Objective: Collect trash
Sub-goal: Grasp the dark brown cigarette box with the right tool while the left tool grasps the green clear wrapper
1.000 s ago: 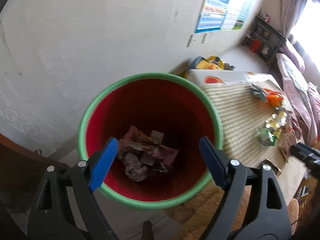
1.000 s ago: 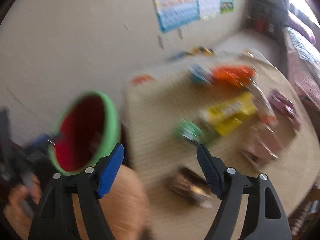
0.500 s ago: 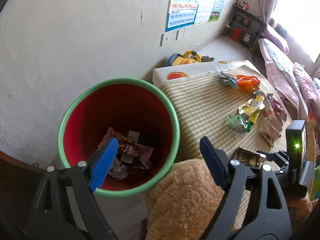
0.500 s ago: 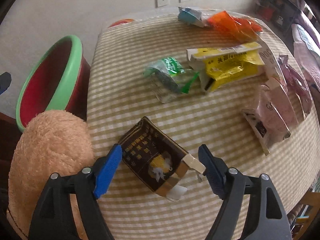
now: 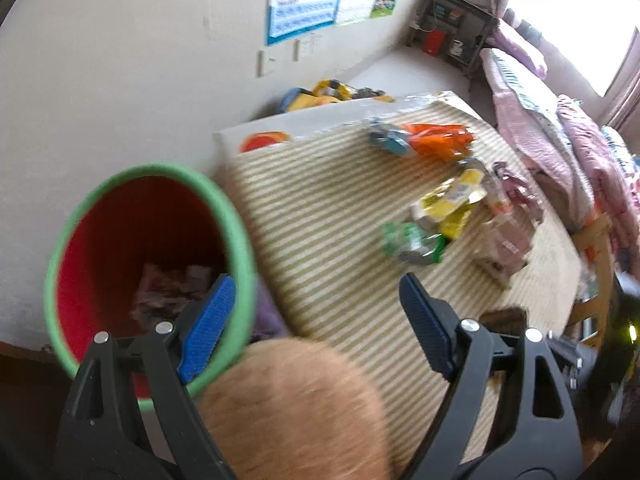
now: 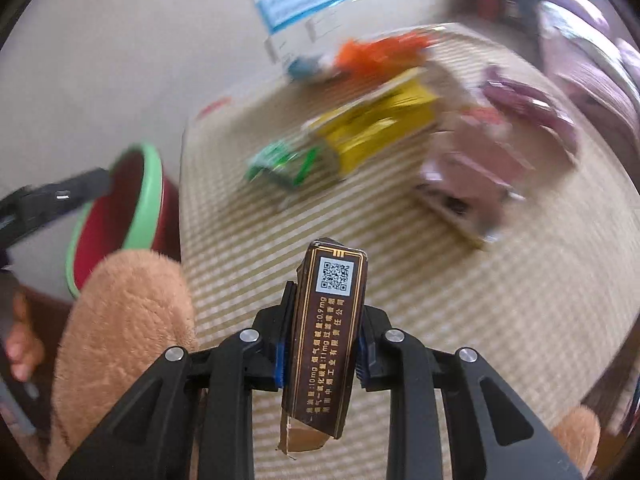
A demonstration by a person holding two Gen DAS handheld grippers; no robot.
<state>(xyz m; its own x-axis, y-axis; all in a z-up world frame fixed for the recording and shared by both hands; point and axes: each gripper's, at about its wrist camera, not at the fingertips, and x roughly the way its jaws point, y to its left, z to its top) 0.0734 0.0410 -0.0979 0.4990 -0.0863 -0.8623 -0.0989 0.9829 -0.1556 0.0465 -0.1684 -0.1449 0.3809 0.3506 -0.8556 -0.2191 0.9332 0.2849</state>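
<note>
Pinching a dark brown cigarette box, the right gripper has just closed its blue-padded fingers on the box's two broad faces, holding it upright above the striped bench. Gold Chinese print runs along the narrow side, with "10 mg" and "0.9 mg" legible and a QR code near the top; the box's lower flap hangs open. Left gripper fingers stand spread wide with nothing between them, near the green rim of the red bin, which stands just beside the bench's left edge and holds crumpled wrappers. Bare striped bench lies between the bin and the remaining trash: a green wrapper, a yellow packet, an orange wrapper and pink packets, all too blurred to read. A tan plush toy hides the bench's near edge.
</note>
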